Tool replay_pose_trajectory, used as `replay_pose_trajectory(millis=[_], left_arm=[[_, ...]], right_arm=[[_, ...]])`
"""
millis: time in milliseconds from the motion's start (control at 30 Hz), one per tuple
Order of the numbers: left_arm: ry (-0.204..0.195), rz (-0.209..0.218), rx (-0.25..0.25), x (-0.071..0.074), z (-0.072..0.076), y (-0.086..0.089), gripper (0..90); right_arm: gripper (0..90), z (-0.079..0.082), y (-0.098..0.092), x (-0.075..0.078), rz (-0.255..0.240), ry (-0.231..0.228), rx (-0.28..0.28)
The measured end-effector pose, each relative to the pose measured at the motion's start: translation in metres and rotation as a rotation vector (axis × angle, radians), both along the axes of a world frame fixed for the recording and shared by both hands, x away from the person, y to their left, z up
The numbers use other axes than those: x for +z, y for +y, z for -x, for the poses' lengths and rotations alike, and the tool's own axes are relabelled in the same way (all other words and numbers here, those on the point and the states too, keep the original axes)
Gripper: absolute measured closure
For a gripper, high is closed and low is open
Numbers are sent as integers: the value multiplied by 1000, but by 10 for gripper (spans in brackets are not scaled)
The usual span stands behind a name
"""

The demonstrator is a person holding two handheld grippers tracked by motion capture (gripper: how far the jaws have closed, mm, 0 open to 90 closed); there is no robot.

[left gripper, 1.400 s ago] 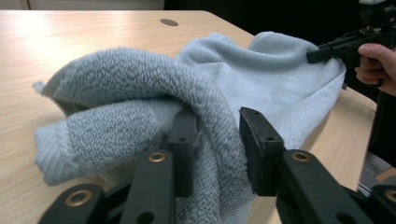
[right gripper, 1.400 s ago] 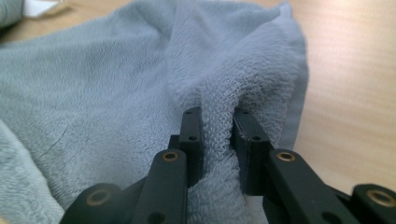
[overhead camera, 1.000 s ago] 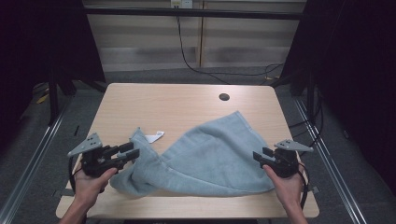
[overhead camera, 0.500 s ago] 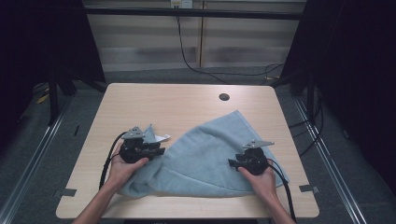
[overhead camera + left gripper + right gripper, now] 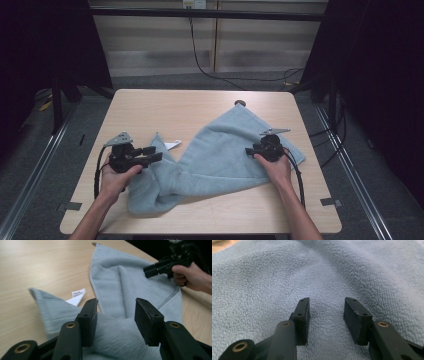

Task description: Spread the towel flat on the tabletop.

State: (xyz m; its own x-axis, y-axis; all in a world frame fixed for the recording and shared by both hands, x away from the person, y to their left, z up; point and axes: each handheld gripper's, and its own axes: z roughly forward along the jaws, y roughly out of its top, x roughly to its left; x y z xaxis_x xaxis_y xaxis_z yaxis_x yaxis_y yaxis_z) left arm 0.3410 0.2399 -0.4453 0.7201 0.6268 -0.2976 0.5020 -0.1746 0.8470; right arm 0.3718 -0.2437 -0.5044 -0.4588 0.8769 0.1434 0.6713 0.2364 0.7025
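Light blue towel (image 5: pixel 220 155) lies crumpled across the table (image 5: pixel 150 110), centre to lower left of the high view. Left gripper (image 5: pixel 116 315) and right gripper (image 5: pixel 326 320) both stand with jaws apart, holding nothing, just over the cloth. Judged soft, limp and light: best pinched at a corner or hemmed edge.

Small dark print is seen on the white tag (image 5: pixel 77 296) of the towel (image 5: pixel 130 282), but no words can be read.

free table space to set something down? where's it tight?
Free: the far left of the table, beyond the left gripper and left of the towel; also the near strip by the front edge, right of the towel's lower fold. Tight: the middle and right, under the towel and the right gripper.
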Motion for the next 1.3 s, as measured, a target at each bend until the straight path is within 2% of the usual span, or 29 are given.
replay_pose_trajectory(millis=[33,67,100,133,167,200,233,267,300,333,367,400,433,467,567,600,667,700,733,800,900,1033,1067,1133,1200,1233,1267,1300], left_arm=[[-1,12,27,1,-1,6,495],[-8,-7,73,0,-4,15,474],[-8,-7,73,0,-4,15,458],[-3,-3,93,-1,-5,20,458],[14,11,86,-4,-8,26,436],[49,6,68,-9,-11,28,404],[49,6,68,-9,-11,28,393],[72,2,55,-15,-13,27,393],[93,11,35,-20,-13,25,386],[115,1,2,-27,-11,22,372],[118,-7,-6,-29,-9,20,362],[118,-7,-6,-29,-9,20,360],[125,-13,-19,-32,-7,20,360],[130,-1,-21,-32,-4,21,357],[114,9,-17,-31,5,25,337],[124,8,-24,-33,7,27,338],[135,-14,-43,-39,10,28,400],[126,-29,-54,-42,11,28,634],[127,-36,-57,-43,11,27,634],[130,-66,-73,-46,12,21,777],[125,-95,-95,-47,13,10,808],[128,-98,-99,-49,12,2,819],[125,-98,-93,-49,12,1,823],[124,-101,-95,-49,12,1,824],[129,-96,-87,-49,12,2,828],[129,-96,-87,-49,12,2,828],[132,-99,-78,-49,11,3,828],[140,-94,-69,-49,10,4,828]], right_arm=[[548,-4,-2,0,16,-5,1],[478,-6,-2,1,-6,20,-11],[462,-7,-1,2,-13,18,-6],[462,-7,-1,2,-13,18,-6],[464,-4,2,4,-23,8,-1],[464,4,15,13,-69,-38,45],[464,4,15,13,-69,-38,45],[464,8,22,18,-75,-52,61],[464,12,35,24,-89,-69,103],[461,18,53,33,-115,-78,159],[458,21,64,37,-135,-84,190],[458,21,64,37,-135,-84,190],[454,23,73,40,-152,-89,220],[453,26,86,43,-167,-90,257],[449,32,116,46,-178,-89,339],[449,33,125,47,-185,-89,362],[445,33,142,46,-192,-84,399],[438,33,156,45,-201,-78,425],[438,33,156,45,-201,-78,425],[430,32,168,44,-215,-72,446],[416,34,180,44,-239,-67,486],[388,38,194,44,-241,-45,544],[386,38,198,41,-262,-38,563],[390,38,200,39,-260,-29,564],[436,37,207,31,-254,3,585],[436,37,207,31,-254,3,585],[503,36,209,28,-261,25,599],[503,36,209,28,-261,25,599]])
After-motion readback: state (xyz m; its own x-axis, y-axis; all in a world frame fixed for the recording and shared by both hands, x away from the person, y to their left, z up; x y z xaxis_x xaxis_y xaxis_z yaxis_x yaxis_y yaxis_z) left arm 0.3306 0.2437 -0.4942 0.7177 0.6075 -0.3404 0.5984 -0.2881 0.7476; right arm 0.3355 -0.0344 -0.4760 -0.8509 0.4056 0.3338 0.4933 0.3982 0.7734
